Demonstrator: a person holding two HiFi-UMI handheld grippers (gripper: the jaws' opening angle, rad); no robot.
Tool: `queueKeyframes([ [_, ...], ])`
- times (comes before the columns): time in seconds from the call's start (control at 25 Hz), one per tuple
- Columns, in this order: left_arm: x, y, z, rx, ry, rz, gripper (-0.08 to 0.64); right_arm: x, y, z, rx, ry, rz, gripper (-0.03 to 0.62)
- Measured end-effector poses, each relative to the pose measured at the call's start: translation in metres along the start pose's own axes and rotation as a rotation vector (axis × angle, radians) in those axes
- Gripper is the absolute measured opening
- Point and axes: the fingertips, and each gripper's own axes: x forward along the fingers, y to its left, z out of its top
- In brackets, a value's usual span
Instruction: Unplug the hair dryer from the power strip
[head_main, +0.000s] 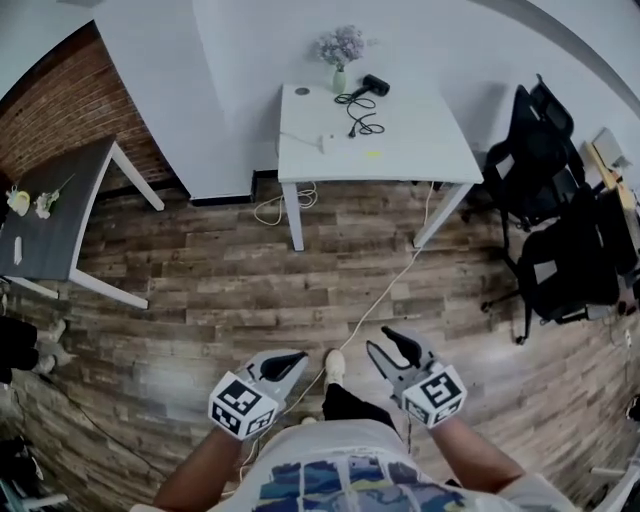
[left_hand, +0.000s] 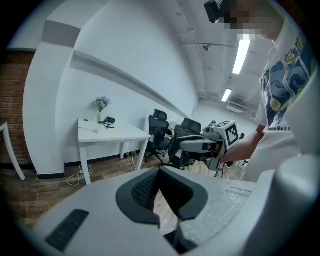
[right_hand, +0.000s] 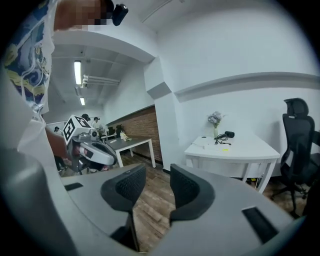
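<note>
The black hair dryer (head_main: 375, 86) lies at the back of the white table (head_main: 430, 155), far across the room. Its black cord (head_main: 362, 118) coils toward a small white power strip (head_main: 323, 143). The dryer (left_hand: 109, 120) also shows small in the left gripper view, and in the right gripper view the dryer (right_hand: 229, 134) is tiny too. Both grippers are held near my waist, well short of the table. My left gripper (head_main: 294, 360) has its jaws together, empty. My right gripper (head_main: 386, 343) stands open with only floor between its pads (right_hand: 186, 187).
A vase of flowers (head_main: 340, 52) stands by the dryer. A white cable (head_main: 392, 288) runs over the wood floor from the table toward my feet. Black office chairs (head_main: 560, 220) crowd the right side. A grey table (head_main: 60, 220) stands left, before a brick wall.
</note>
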Motion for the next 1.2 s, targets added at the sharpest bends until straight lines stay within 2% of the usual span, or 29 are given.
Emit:
queueKeyframes([
  [0.24, 0.061, 0.064, 0.059, 0.015, 0.019, 0.017, 0.003, 0.052, -0.079, 0.027, 0.006, -0.011, 0.015, 0.16],
  [0.44, 0.103, 0.108, 0.103, 0.018, -0.004, 0.02, 0.003, 0.09, -0.128, 0.041, 0.003, 0.003, 0.033, 0.156],
  [0.68, 0.137, 0.157, 0.132, 0.024, -0.008, 0.006, 0.003, 0.13, -0.172, 0.063, -0.009, -0.015, 0.015, 0.15],
  [0.96, 0.181, 0.235, 0.152, 0.032, 0.007, -0.047, 0.002, 0.186, -0.219, 0.069, 0.029, 0.039, -0.067, 0.147],
  [1.2, 0.203, 0.305, 0.188, 0.08, 0.033, -0.13, 0.002, 0.247, -0.254, 0.095, 0.054, 0.049, -0.162, 0.141],
])
